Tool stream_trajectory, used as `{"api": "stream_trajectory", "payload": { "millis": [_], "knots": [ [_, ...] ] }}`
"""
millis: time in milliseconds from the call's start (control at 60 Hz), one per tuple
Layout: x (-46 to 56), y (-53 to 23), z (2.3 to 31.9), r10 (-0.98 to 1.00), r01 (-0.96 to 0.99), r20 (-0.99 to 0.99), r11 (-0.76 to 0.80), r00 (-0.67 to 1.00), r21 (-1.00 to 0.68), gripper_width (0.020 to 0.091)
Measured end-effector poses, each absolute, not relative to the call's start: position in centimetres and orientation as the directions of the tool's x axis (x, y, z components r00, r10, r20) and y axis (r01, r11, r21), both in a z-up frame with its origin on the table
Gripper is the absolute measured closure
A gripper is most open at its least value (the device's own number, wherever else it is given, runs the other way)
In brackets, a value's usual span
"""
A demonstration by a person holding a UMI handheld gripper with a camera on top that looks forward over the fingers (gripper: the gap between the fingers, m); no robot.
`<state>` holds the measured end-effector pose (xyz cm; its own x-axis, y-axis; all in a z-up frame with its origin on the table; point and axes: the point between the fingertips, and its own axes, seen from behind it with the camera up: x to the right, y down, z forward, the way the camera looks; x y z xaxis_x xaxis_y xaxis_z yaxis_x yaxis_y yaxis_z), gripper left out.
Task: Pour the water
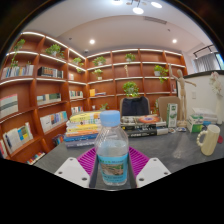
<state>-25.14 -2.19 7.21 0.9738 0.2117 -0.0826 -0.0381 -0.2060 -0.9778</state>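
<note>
While the water bottle (pixel 112 150) stands upright between the fingers of the gripper (pixel 112 172), they look closed on it; the pads (pixel 88 160) flank its base at the tabletop's (pixel 60 158) near edge.

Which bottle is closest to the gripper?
The clear plastic water bottle with the blue cap, standing between the gripper fingers. The white bottle sits farther away, off to the right on the grey table.
</note>
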Motion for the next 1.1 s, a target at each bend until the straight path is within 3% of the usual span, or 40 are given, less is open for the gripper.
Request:
{"api": "stream_trajectory", "payload": {
  "millis": [83,133,200,217,450,667,900,1100],
  "knots": [
    [-25.0,-2.1,7.2,0.208,-0.024,-0.068,-0.205,0.976,-0.978,0.0678],
    [-24.9,-2.2,7.2,0.208,-0.019,-0.063,-0.207,0.976,-0.978,0.0753],
    [-24.8,-2.2,7.2,0.206,-0.023,-0.067,-0.206,0.976,-0.978,0.0781],
    [-24.8,-2.1,7.2,0.202,-0.029,-0.072,-0.207,0.977,-0.978,0.0823],
    [-23.1,-2.0,7.3,0.176,-0.05,-0.094,-0.239,0.98,-0.97,0.0825],
    [-16.1,-2.2,10.8,0.067,-0.429,-0.455,-0.237,0.888,-0.872,0.0824],
    [-8.4,-1.3,16.5,0.039,-0.865,-0.873,-0.122,0.487,-0.488,0.082],
    [-3.2,0.7,17.9,0.075,-0.995,-0.993,-0.041,0.091,-0.094,0.0821]
  ]
}}
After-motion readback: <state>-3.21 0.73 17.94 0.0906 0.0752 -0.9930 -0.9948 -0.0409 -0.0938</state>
